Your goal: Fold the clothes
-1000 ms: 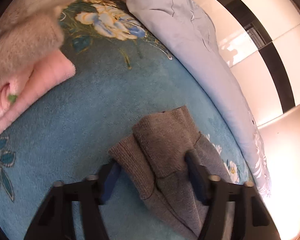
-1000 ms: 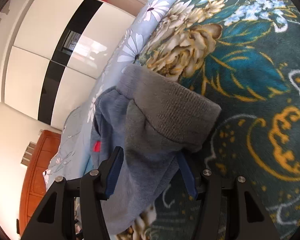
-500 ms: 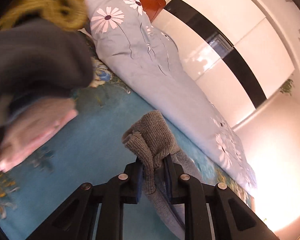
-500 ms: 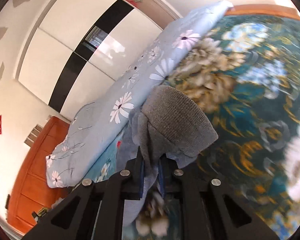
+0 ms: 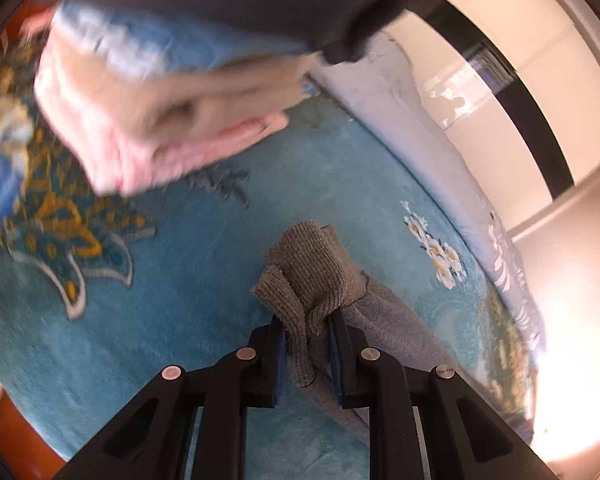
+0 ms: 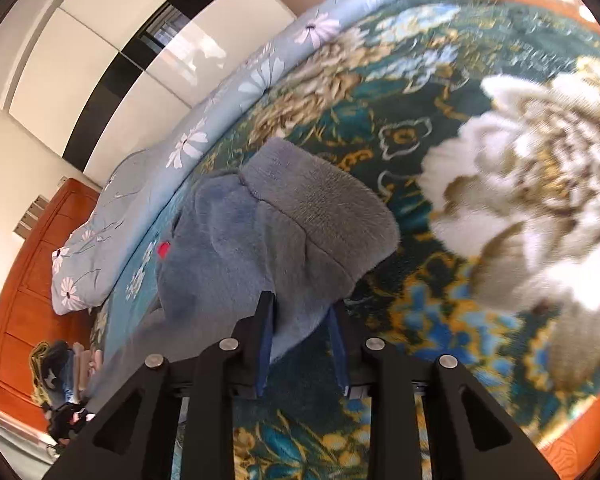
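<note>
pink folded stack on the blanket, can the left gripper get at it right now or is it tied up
Probably not yet. The left gripper is shut on the grey sweater's ribbed hem, so its jaws are occupied. The pink folded stack lies ahead across bare teal blanket, the path otherwise unobstructed.

My left camera sits just behind my left gripper (image 5: 308,344) and looks forward and down along its fingers, very near the blue floral blanket (image 5: 172,304). My right camera looks the same way along my right gripper (image 6: 300,336), also close over this blanket. Both views share the grey knitted garment (image 5: 312,272), the light blue quilt (image 6: 204,136) at the bed edge and the white wardrobe (image 6: 112,40) behind.
</note>
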Action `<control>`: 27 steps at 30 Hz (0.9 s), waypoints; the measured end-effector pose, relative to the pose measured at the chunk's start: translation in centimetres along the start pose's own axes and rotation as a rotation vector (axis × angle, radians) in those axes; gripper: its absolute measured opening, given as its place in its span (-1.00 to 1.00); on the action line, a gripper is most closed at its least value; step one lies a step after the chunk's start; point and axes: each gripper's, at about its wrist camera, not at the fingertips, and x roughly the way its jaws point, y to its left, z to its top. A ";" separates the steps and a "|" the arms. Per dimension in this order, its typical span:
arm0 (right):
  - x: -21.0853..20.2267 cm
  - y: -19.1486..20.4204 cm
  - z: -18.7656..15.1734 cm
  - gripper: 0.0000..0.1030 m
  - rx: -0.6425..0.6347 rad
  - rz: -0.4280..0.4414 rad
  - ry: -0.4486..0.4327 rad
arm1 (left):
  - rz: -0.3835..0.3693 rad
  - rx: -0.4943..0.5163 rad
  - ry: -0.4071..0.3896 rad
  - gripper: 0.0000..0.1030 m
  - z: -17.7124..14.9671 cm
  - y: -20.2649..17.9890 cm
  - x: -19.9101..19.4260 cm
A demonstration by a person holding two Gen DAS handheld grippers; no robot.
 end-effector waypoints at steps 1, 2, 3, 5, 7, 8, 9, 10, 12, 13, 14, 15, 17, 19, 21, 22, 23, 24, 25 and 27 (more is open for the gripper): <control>-1.0 0.1 -0.4 -0.17 -0.011 -0.056 -0.046 | 0.003 0.003 -0.002 -0.62 0.0 -0.2 0.1; -2.0 0.3 -0.7 -0.17 -0.017 -0.106 -0.090 | 0.006 0.001 -0.002 -0.62 0.0 -0.3 0.3; -2.9 0.6 -0.9 -0.17 -0.021 -0.150 -0.132 | 0.014 -0.004 0.000 -0.62 -0.1 -0.3 0.5; -4.5 1.2 -1.4 -0.12 -0.027 -0.193 -0.197 | 0.035 -0.014 0.008 -0.62 -0.5 0.0 1.0; -3.6 3.2 -1.6 -0.12 -0.049 -0.052 -0.149 | 0.059 -0.028 0.007 -0.62 -1.1 0.1 1.5; -2.4 4.6 -1.8 -0.12 -0.064 0.034 -0.096 | 0.060 -0.038 -0.001 -0.62 -1.5 0.3 1.5; -0.9 6.2 -1.9 -0.12 -0.081 0.102 -0.045 | 0.045 -0.061 -0.014 -0.62 -1.9 0.7 1.3; 0.6 7.8 -1.9 -0.12 -0.104 0.132 -0.009 | 0.027 -0.088 -0.030 -0.61 -2.3 1.1 1.0; 3.7 10.8 -1.9 -0.12 -0.153 0.155 0.039 | -0.012 -0.145 -0.057 -0.61 -3.0 2.1 0.6; 5.1 12.1 -1.7 -0.12 -0.162 0.169 0.054 | -0.023 -0.165 -0.058 -0.61 -3.2 2.5 0.6; 6.2 12.6 -1.4 -0.12 -0.141 0.188 0.061 | -0.030 -0.181 -0.055 -0.61 -3.4 2.8 0.8; 7.1 12.9 -1.1 -0.12 -0.104 0.209 0.069 | -0.028 -0.185 -0.046 -0.60 -3.4 3.1 1.1; 8.9 12.7 -0.3 -0.12 -0.011 0.196 0.085 | -0.031 -0.185 -0.034 -0.58 -3.2 3.5 1.7; 10.6 12.5 0.4 -0.12 0.075 0.165 0.103 | -0.040 -0.186 -0.028 -0.56 -3.1 3.8 2.0; 11.7 12.5 0.7 -0.17 0.126 0.144 0.121 | -0.046 -0.182 -0.022 -0.56 -3.0 3.9 2.4; 12.0 12.4 0.7 -0.26 0.144 0.143 0.125 | -0.049 -0.178 -0.020 -0.56 -2.9 4.0 2.6; 12.3 12.3 0.7 -0.71 0.159 0.136 0.128 | -0.054 -0.171 -0.021 -0.56 -2.7 4.0 2.6; 12.6 12.1 1.0 -0.85 0.169 0.130 0.130 | -0.061 -0.163 -0.023 -0.56 -2.6 4.0 2.7; 12.8 12.0 1.5 -0.85 0.164 0.130 0.127 | -0.068 -0.155 -0.026 -0.56 -2.5 4.0 2.7; 12.7 12.3 2.5 -0.87 0.137 0.135 0.112 | -0.083 -0.146 -0.038 -0.56 -2.2 3.9 2.8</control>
